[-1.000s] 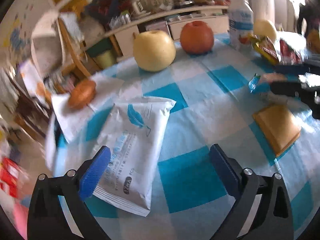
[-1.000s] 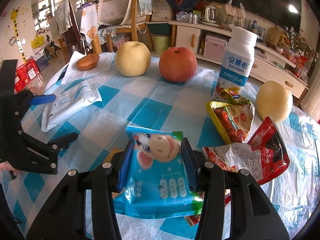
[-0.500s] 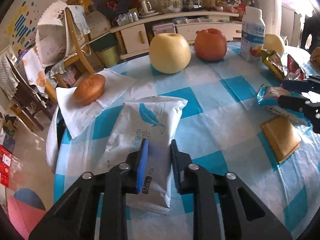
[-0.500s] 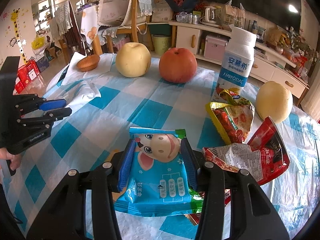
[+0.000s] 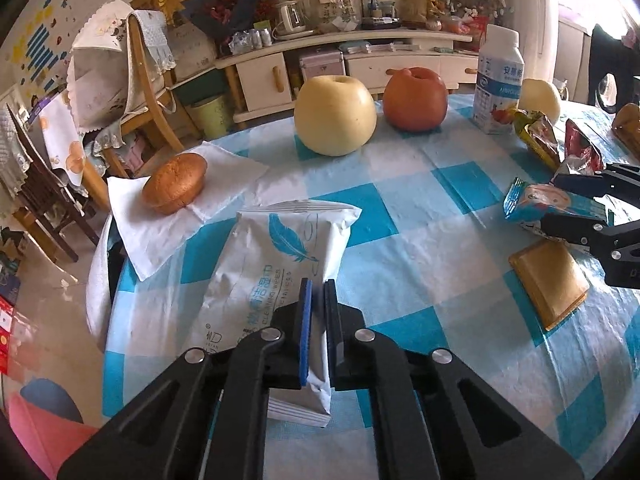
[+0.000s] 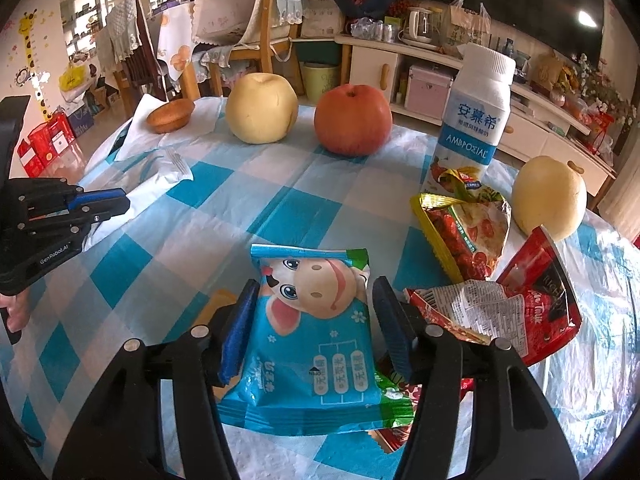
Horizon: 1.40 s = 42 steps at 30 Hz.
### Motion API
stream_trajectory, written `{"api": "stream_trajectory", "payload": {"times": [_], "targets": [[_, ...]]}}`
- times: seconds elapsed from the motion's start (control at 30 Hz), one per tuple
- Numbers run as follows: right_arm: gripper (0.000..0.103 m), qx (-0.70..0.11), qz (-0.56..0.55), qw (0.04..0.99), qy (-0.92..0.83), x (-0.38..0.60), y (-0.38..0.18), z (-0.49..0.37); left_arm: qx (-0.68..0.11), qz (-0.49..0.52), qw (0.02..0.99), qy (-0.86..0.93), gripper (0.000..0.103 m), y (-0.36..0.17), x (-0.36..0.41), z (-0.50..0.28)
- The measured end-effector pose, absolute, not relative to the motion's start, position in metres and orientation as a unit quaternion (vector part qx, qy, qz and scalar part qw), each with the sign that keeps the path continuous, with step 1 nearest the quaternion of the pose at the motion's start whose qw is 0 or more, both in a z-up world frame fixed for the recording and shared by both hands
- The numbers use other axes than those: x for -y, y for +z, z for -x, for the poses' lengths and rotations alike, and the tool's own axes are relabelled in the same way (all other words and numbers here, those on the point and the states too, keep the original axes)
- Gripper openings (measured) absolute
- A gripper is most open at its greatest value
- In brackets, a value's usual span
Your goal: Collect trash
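Two grippers are at work over the checked tablecloth (image 5: 440, 216), and the red apple (image 6: 352, 118) at its far side makes a handy marker. On the near left of that apple, the left gripper (image 5: 316, 312) has just closed its jaws; they now pinch the near end of the white wipes packet (image 5: 280, 264), the blue pads pressed together on a fold of the film. To lift it well, I'd raise it slowly, since only an edge is caught and the packet could slide free. Nearer than the apple and a little right, the right gripper (image 6: 316, 324) has just widened its jaws; the blue cartoon snack wrapper (image 6: 316, 332) lies between the fingers (image 6: 238, 328), which stand apart with a gap showing on the right side.
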State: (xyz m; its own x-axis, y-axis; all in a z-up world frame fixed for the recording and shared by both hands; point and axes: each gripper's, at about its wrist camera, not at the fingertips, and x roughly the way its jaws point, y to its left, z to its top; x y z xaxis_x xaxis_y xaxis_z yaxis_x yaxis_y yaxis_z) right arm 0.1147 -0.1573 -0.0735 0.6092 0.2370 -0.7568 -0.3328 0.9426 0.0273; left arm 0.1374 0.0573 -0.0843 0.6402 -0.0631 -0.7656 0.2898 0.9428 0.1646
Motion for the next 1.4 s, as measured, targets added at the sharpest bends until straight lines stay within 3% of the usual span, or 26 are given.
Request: {"api": "stream_trajectory", "payload": {"times": [0.47,0.6,0.9,1.0,1.13,1.4], "targets": [[0.060,-0.406,0.057,0.898,0.157,0.160,-0.072,-0.114,-0.368,-0.134,0.916,-0.086,0.002,-0.053,-0.057,-0.128],[0.073,-0.406,0.055,0.899,0.153,0.163,-0.073,-0.114,-0.359,-0.130,0.920,-0.090,0.002,-0.044,-0.056,-0.124],[0.076,-0.413,0.077,0.893,0.162,0.153,-0.082,-0.120,-0.347,-0.111,0.927,-0.093,0.002,-0.031,-0.060,-0.116],[0.051,-0.423,0.080,0.888,0.160,0.153,-0.085,-0.123,-0.347,-0.109,0.926,-0.097,0.002,-0.031,-0.059,-0.115],[0.045,-0.428,0.081,0.885,0.162,0.153,-0.083,-0.120,-0.346,-0.107,0.927,-0.101,0.002,-0.030,-0.056,-0.113],[0.042,-0.407,0.063,0.895,0.169,0.154,-0.063,-0.107,-0.326,-0.092,0.935,-0.101,0.002,-0.010,-0.061,-0.105]]}}
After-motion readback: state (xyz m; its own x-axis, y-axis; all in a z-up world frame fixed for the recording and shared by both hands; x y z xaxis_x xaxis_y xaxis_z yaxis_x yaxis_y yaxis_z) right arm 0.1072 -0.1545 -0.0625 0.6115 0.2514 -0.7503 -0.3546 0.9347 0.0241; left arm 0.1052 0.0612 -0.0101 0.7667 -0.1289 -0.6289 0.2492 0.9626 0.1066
